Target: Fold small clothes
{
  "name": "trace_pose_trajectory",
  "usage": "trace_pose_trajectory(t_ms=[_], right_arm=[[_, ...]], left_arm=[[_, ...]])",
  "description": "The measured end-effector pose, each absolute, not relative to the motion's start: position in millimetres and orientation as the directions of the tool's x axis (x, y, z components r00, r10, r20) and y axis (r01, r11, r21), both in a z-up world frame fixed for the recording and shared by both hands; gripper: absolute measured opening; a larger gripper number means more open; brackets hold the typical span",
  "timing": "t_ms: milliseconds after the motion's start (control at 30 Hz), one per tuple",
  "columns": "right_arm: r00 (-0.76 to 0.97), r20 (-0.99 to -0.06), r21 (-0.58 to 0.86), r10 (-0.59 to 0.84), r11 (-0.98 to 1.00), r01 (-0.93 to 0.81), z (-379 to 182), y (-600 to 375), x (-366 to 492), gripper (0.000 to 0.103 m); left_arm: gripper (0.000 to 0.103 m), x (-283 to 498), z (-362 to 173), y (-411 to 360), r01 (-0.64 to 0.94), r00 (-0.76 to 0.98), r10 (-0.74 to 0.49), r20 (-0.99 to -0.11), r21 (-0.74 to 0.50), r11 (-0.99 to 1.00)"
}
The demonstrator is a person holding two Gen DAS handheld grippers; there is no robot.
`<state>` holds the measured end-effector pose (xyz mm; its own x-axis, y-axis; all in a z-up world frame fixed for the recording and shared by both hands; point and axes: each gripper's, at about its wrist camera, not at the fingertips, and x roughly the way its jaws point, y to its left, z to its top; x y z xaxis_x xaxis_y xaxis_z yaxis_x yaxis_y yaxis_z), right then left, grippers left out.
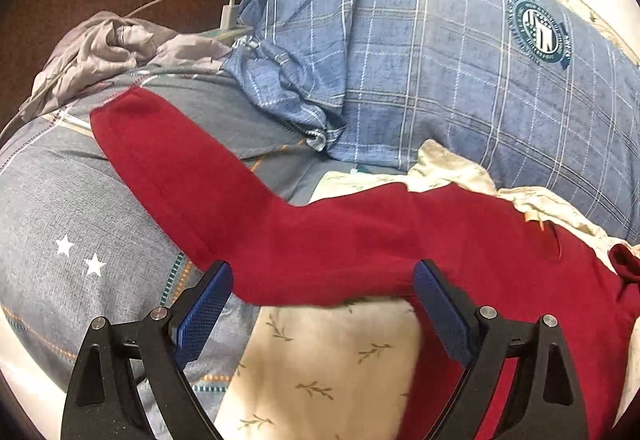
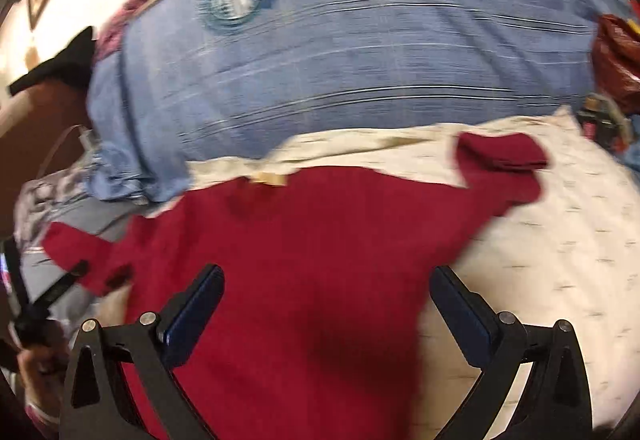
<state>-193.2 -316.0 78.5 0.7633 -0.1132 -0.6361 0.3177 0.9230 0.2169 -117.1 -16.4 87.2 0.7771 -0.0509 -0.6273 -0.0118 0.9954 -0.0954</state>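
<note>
A small red long-sleeved top (image 1: 360, 240) lies spread on a cream leaf-print cloth (image 1: 320, 360). Its left sleeve stretches up-left onto grey star-print bedding (image 1: 60, 200). My left gripper (image 1: 322, 282) is open, just above the sleeve's lower edge near the armpit, holding nothing. In the right wrist view, which is blurred, the top's body (image 2: 300, 260) fills the middle; its right sleeve (image 2: 504, 160) is folded back on itself. My right gripper (image 2: 328, 282) is open over the body, empty. The left gripper's fingers (image 2: 60, 288) show at the far left by the left sleeve.
A big blue plaid pillow (image 1: 440, 60) with a round badge lies behind the top, also in the right wrist view (image 2: 340, 60). A crumpled grey garment (image 1: 100, 48) and a white charger with cable (image 1: 230, 14) sit at the back left. Red items (image 2: 616, 52) lie at the right.
</note>
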Motion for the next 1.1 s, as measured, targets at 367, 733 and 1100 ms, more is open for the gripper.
trace_pose_trajectory(t_ms=[367, 733, 1100], right_arm=[[0.761, -0.648, 0.119, -0.024, 0.984, 0.132, 78.9, -230.8, -144.4, 0.103], [0.839, -0.539, 0.015, -0.072, 0.995, 0.095, 76.2, -201.4, -139.9, 0.103], [0.765, -0.643, 0.053, -0.029, 0.995, 0.082, 51.3, -205.9, -127.0, 0.101]], left_arm=[[0.092, -128.0, 96.7, -23.0, 0.017, 0.784, -0.023, -0.620, -0.015, 1.000], [0.092, -110.6, 97.6, -40.9, 0.047, 0.766, -0.037, -0.642, 0.000, 0.999], [0.092, -101.1, 89.3, -55.2, 0.063, 0.757, -0.042, -0.652, 0.010, 0.998]])
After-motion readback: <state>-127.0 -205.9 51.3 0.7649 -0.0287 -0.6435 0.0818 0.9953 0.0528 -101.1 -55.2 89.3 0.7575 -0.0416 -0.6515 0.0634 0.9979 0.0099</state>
